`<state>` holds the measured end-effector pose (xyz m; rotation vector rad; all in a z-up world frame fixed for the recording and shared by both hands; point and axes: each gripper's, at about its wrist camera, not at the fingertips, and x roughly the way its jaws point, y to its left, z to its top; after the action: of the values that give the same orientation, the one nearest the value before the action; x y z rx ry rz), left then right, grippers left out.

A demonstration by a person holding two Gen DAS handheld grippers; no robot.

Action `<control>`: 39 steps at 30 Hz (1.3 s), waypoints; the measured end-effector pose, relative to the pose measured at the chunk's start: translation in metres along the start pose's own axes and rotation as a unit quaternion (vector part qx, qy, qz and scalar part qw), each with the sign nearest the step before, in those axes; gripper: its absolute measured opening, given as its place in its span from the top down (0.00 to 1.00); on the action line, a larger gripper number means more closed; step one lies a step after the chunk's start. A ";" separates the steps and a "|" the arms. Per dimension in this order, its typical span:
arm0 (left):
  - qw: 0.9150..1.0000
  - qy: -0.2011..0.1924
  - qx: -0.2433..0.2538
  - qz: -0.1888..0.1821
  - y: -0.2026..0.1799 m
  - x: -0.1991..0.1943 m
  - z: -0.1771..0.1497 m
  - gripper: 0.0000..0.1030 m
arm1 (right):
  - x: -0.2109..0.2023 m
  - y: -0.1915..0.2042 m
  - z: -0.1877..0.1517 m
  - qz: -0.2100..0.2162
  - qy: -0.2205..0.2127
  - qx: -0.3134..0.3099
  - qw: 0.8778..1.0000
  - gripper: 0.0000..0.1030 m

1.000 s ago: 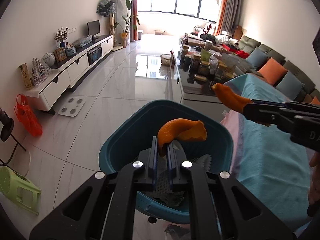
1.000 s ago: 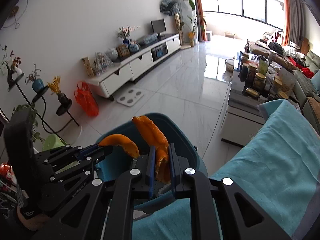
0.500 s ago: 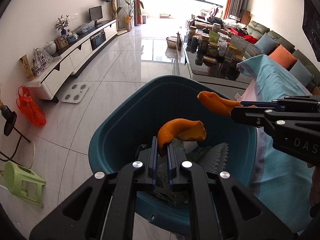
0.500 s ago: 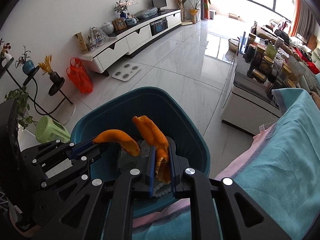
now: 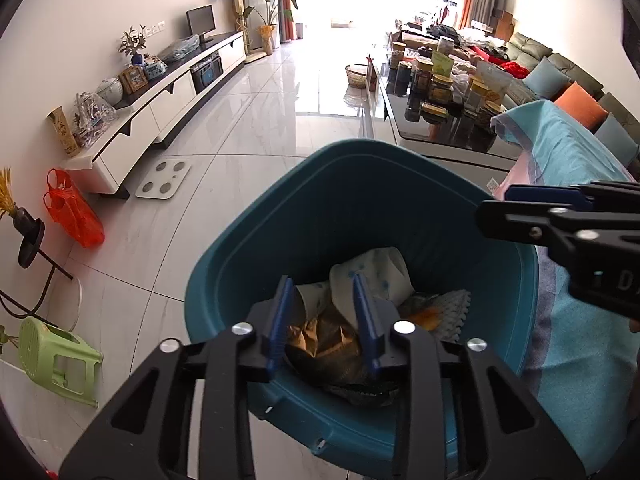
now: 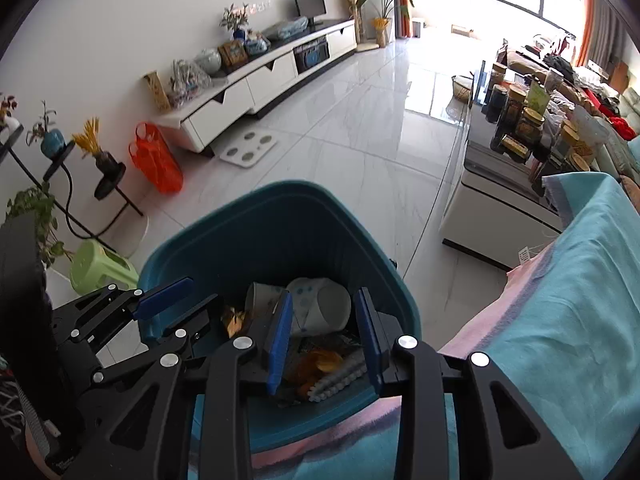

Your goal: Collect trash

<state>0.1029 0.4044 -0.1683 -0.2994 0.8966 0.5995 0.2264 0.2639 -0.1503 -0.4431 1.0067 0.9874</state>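
A teal trash bin (image 5: 360, 184) stands on the floor by the cloth-covered table and also shows in the right wrist view (image 6: 280, 216). Inside lie paper cups (image 5: 376, 272), orange peel (image 6: 320, 362), white foam netting (image 5: 452, 308) and dark wrappers. My left gripper (image 5: 322, 320) is open and empty above the bin's near rim. My right gripper (image 6: 324, 332) is open and empty above the bin; it enters the left wrist view from the right (image 5: 560, 216). The left gripper shows at the left in the right wrist view (image 6: 160, 312).
A turquoise cloth (image 6: 560, 320) covers the table to the right. A green stool (image 5: 56, 356), red bag (image 5: 72, 212) and plant stands sit to the left. A white TV cabinet (image 5: 160, 104) lines the wall. A coffee table (image 5: 440, 92) holds several jars.
Both grippers have opened and let go of their orange peels, which now lie in the bin. Both have moved lower over the bin.
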 end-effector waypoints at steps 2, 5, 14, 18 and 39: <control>1.000 -0.003 -0.001 0.001 -0.001 -0.002 0.001 0.64 | -0.008 -0.004 -0.001 0.001 -0.011 0.006 1.000 0.70; 1.000 -0.011 0.001 0.003 -0.003 -0.008 0.003 0.59 | -0.024 -0.010 -0.004 0.005 -0.036 0.016 0.999 0.63; 0.999 -0.050 0.001 -0.015 -0.014 -0.047 0.008 0.30 | -0.082 -0.041 -0.027 -0.027 -0.115 0.044 0.992 0.23; 0.996 -0.089 -0.004 -0.033 -0.023 -0.080 0.009 0.15 | -0.108 -0.057 -0.045 -0.046 -0.142 0.057 0.987 0.14; 0.956 -0.243 0.041 -0.161 -0.133 -0.248 -0.031 0.05 | -0.269 -0.116 -0.200 -0.215 -0.305 0.163 0.913 0.07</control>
<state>0.0451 0.1940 0.0122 -0.2023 0.3828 0.3081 0.1785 -0.0670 -0.0317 -0.0512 0.4557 0.4875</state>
